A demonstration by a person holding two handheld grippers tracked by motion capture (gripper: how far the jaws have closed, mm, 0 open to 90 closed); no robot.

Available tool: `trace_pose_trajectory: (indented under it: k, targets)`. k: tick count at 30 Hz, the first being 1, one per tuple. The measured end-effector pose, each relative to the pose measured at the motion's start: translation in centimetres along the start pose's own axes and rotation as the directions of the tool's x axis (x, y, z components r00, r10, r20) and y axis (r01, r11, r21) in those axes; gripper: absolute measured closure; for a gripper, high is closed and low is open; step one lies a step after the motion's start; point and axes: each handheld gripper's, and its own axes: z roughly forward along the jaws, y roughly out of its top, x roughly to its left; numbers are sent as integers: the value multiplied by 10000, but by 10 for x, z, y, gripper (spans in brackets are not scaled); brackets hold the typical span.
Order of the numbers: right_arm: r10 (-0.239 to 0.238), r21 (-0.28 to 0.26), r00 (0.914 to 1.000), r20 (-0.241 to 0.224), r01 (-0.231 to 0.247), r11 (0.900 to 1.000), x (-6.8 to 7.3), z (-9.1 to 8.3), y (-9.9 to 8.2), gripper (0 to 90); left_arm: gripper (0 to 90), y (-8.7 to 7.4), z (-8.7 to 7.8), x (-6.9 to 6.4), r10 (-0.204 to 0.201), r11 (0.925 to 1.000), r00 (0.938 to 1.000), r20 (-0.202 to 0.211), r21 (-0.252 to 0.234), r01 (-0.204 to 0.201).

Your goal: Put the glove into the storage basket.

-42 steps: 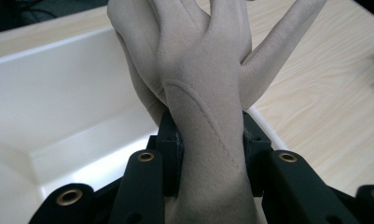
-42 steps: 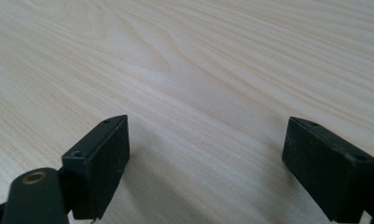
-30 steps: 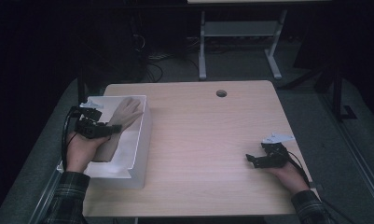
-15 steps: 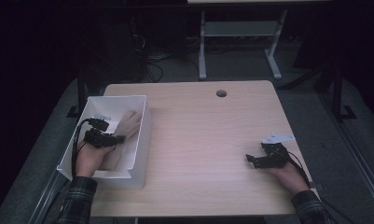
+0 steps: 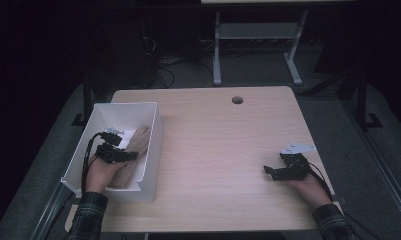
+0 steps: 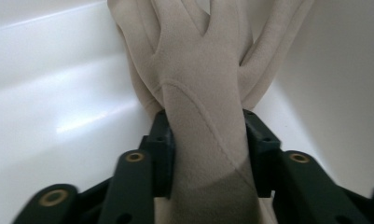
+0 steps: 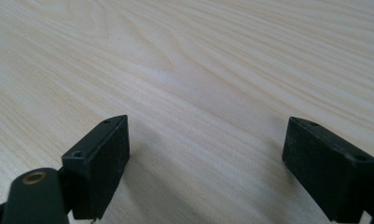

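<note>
Left gripper view: left gripper (image 6: 207, 126) low in bin (image 6: 58, 93); jaws just been opening, pads touching both sides of glove (image 6: 203, 70) at its cuff. Glove runs straight ahead, long axis along the jaws, fingers toward the far wall. Right gripper (image 7: 208, 154): jaws apart, empty, over table (image 7: 198, 56), far from the bin.

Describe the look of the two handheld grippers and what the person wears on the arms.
Both the left gripper and the right gripper are black, with two flat rectangular jaw pads on pivoted links with brass-coloured rivets. Each carries a grey three-cornered plate and trails a black cable. Both sleeves are dark plaid.
</note>
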Motion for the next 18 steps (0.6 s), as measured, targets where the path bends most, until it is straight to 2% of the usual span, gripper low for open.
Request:
trace_pose_trajectory:
  k: [3, 7, 10, 18]
  targets:
    - [0, -3, 10000, -1, 0, 10000, 0, 0, 0, 145, 482, 0, 2, 0, -56, 10000, 10000, 11, 52, 56]
    - [22, 6, 10000, 1, -22, 10000, 0, 0, 0, 145, 358, 1, 0, 1, -176, 9994, 9996, 213, -295, 182]
    - [10, 0, 10000, -4, -10, 10000, 0, 0, 0, 145, 301, 3, -5, 0, -169, 9985, 9998, 127, -523, 175]
    - [34, 12, 10000, 0, -34, 10000, 0, 0, 0, 145, 243, 20, -25, -4, 41, 9940, 10000, -17, -1096, -43]
